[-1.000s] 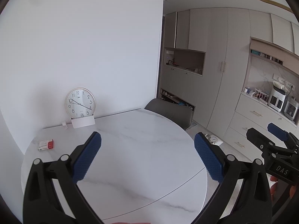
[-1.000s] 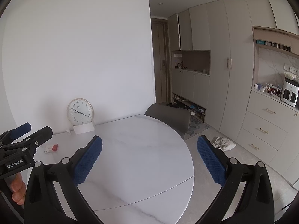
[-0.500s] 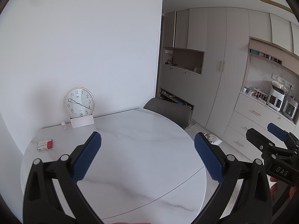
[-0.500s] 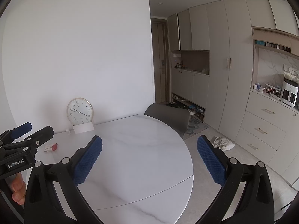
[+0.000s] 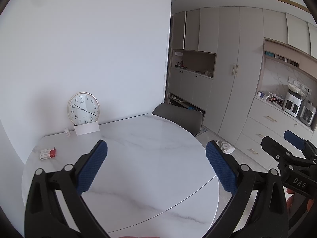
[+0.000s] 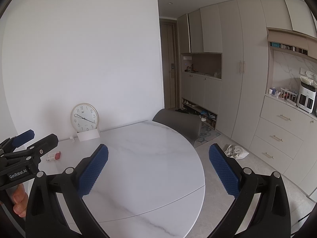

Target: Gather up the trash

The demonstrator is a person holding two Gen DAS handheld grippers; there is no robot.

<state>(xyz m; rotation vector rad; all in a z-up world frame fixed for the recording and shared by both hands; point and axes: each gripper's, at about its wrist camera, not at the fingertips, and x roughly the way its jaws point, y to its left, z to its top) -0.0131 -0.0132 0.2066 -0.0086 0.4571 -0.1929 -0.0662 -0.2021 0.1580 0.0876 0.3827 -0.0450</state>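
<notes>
A crumpled white bag lies on the floor to the right of the round table, near the drawers; it also shows in the left wrist view. A small red and white box lies on the table's left side, also in the right wrist view. My left gripper is open and empty above the white marble table. My right gripper is open and empty above the table, to the right of the left one.
A round clock with a white card leans on the wall at the table's back. A grey chair stands behind the table. Cabinets and drawers line the right wall, with appliances on the counter.
Both grippers have drifted slightly; the views shifted a little. Both stay open and empty.
</notes>
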